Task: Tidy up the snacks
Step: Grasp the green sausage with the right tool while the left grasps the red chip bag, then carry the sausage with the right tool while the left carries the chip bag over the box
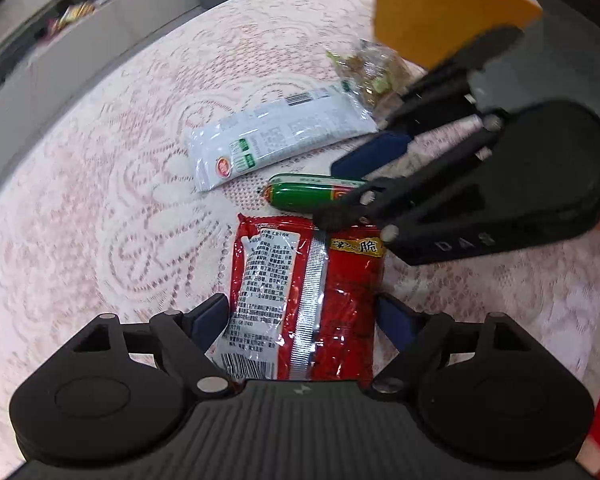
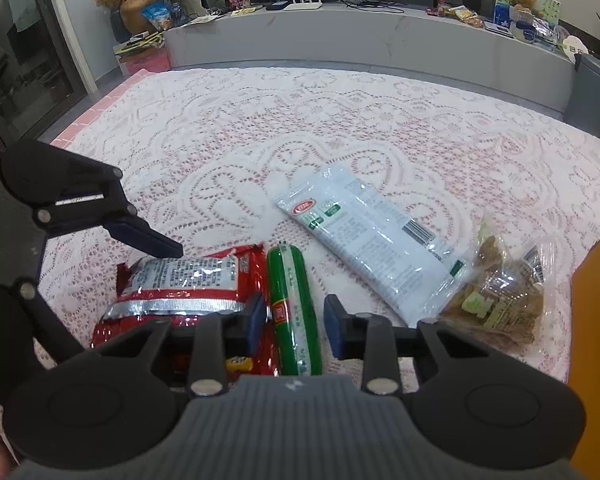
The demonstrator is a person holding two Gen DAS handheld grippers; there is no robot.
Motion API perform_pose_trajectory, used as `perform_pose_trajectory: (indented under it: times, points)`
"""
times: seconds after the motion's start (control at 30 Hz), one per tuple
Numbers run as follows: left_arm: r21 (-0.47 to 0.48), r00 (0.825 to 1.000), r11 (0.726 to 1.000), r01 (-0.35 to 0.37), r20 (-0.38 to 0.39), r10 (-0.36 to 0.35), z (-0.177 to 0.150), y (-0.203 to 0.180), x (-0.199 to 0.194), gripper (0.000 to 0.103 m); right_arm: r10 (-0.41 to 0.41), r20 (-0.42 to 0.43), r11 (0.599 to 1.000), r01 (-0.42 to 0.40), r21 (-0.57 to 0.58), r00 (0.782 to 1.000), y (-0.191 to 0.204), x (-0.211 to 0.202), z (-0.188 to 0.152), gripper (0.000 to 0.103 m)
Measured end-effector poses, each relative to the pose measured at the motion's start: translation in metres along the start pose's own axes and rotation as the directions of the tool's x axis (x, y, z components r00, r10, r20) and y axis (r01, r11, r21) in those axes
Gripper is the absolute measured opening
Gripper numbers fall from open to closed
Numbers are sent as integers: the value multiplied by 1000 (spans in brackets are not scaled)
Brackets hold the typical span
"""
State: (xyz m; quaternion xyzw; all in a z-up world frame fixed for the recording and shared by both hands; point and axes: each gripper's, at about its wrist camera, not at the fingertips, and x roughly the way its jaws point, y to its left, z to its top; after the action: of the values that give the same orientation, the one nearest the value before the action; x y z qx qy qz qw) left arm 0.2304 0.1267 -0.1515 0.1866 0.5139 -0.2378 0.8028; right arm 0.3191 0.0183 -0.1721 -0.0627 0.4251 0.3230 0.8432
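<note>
Left wrist view: my left gripper (image 1: 300, 316) fingers spread, red snack packet (image 1: 304, 292) between them, not pinched. Right gripper (image 2: 294, 322) fingers spread astride green sausage (image 2: 294, 312), untouched. I judge sausage firm, slick casing, likely to roll; grip mid-length. Packet light, crinkly, slippery foil. White packet (image 2: 372, 240) and clear snack bag (image 2: 500, 292) beyond right fingers. Lace-covered desk (image 2: 260, 128); orange box (image 1: 440, 8) far right; grey counter (image 2: 380, 40) behind.
</note>
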Motion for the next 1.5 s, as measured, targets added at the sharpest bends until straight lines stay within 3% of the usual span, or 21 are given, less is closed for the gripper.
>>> perform_pose_trajectory:
  times: [0.07,0.2,0.37,0.5,0.63,0.9,1.0,1.2,1.5]
  points:
    - [-69,1000,998,15,9,-14,-2,6,1,98,-2,-5,1000,2,2,1000,0,0,-1,27]
    - [-117,1000,993,-18,10,20,-2,1,-2,90,-7,-6,1000,7,11,1000,-1,0,0,23]
    - [-217,995,971,-99,-19,97,3,-6,-4,85,-8,-6,1000,8,28,1000,-3,-1,0,22]
    - [-291,982,939,-186,-31,185,4,-12,-12,85,-10,-3,999,10,51,1000,-6,-6,0,22]
    - [-390,975,897,-209,-14,221,1,-15,-29,85,-9,17,996,7,86,1000,-10,-18,1,22]
    - [-494,949,825,-273,0,314,10,-38,-70,85,-37,65,993,30,110,997,-8,-62,-6,22]
    - [-527,945,810,-258,37,325,16,-50,-92,85,-45,81,994,36,103,996,-6,-81,-7,22]
    - [-538,936,811,-231,106,337,33,-82,-130,84,-56,108,985,37,170,993,-21,-126,-14,22]
    - [-561,945,827,-36,250,211,56,-124,-167,84,-68,154,970,30,240,986,-53,-215,-33,22]
